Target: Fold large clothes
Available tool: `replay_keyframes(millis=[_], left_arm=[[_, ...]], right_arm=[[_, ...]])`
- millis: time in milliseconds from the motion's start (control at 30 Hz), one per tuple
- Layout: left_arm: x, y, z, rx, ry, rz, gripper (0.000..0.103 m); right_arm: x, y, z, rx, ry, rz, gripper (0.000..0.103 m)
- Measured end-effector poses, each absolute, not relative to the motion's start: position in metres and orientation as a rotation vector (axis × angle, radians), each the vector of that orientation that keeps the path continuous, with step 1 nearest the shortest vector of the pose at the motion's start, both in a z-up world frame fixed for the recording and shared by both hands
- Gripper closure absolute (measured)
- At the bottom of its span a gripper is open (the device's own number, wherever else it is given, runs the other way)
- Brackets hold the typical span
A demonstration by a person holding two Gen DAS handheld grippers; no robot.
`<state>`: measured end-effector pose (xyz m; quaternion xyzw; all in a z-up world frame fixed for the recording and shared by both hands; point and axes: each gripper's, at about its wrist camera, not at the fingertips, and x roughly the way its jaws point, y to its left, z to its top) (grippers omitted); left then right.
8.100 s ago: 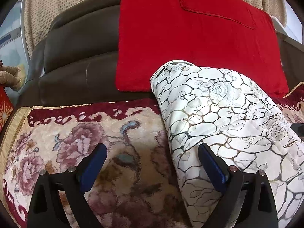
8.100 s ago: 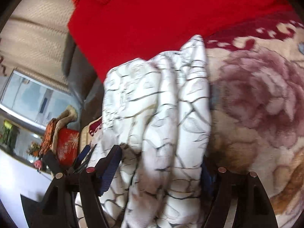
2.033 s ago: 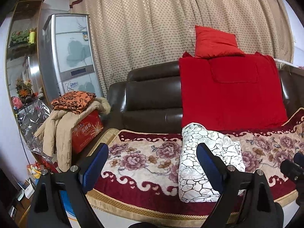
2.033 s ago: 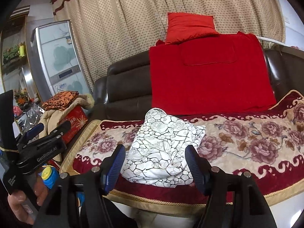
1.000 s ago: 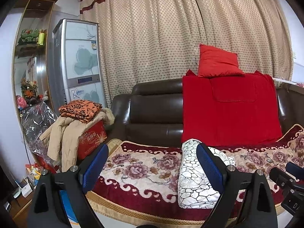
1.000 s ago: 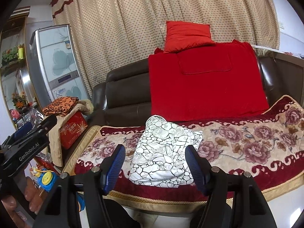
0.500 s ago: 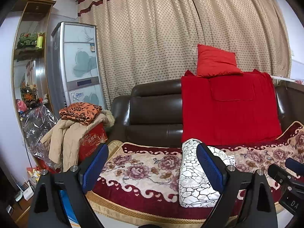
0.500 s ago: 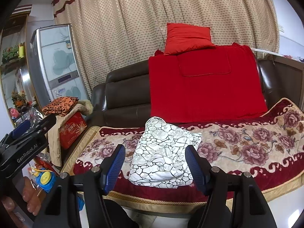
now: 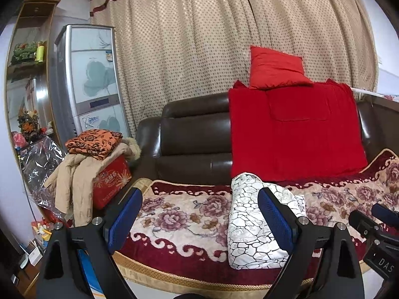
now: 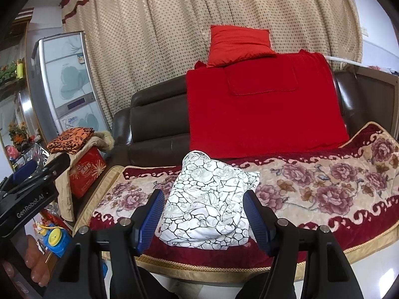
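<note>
Nearest: left gripper [image 9: 199, 220], blue-padded fingers [image 9: 123, 218] spread wide, nothing between them. Right gripper [image 10: 203, 218] likewise apart and empty. Both hang clear of the sofa, off its front edge.

Next out: folded white garment [image 10: 208, 203] with black crackle print, lying on the floral sofa cover [image 10: 311, 189] near the front edge, its long axis running front to back, toward the sofa backrest. In the right wrist view it sits framed between the fingers, dead ahead. In the left wrist view the same bundle [image 9: 251, 224] lies off to the right, partly behind the right-hand finger. Judgement: right gripper is better lined up; left would need to swing right.

Right view shows the creased, layered near end of the fold; left view shows only a smooth side. Left view alone catches the right tool's tip at frame edge.

Farther: red blanket [image 10: 261, 104] over the brown sofa back [image 9: 194, 132], red cushion [image 9: 276, 68], curtain [image 9: 199, 37].
</note>
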<state>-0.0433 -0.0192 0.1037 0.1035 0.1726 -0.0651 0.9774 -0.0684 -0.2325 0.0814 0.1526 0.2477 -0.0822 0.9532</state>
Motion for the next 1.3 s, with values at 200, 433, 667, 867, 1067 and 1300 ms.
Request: replay_keyframes(millis=[200,433,667,867,1067,1300], left_arm=[[-0.040,-0.026,0.097,0.220,0.361,-0.152,0.009],[-0.044,-0.024,0.102,0.210,0.359,-0.149,0.009],[-0.059,-0.023,0.111,0.213,0.327,-0.152,0.009],[-0.064,-0.020,0.120,0.201,0.313,-0.159,0.009],[-0.063,-0.018,0.124,0.189,0.310,-0.170,0.009],[-0.055,-0.017,0.121,0.181,0.326,-0.182,0.009]], right_arm=[[-0.065,-0.239,0.077,0.332,0.506,-0.179,0.034],[-0.067,-0.235,0.078,0.327,0.502,-0.175,0.034],[-0.079,-0.235,0.089,0.322,0.467,-0.176,0.034],[-0.084,-0.229,0.096,0.303,0.456,-0.174,0.033],[-0.087,-0.229,0.102,0.299,0.450,-0.189,0.031],[-0.082,-0.224,0.104,0.284,0.457,-0.187,0.031]])
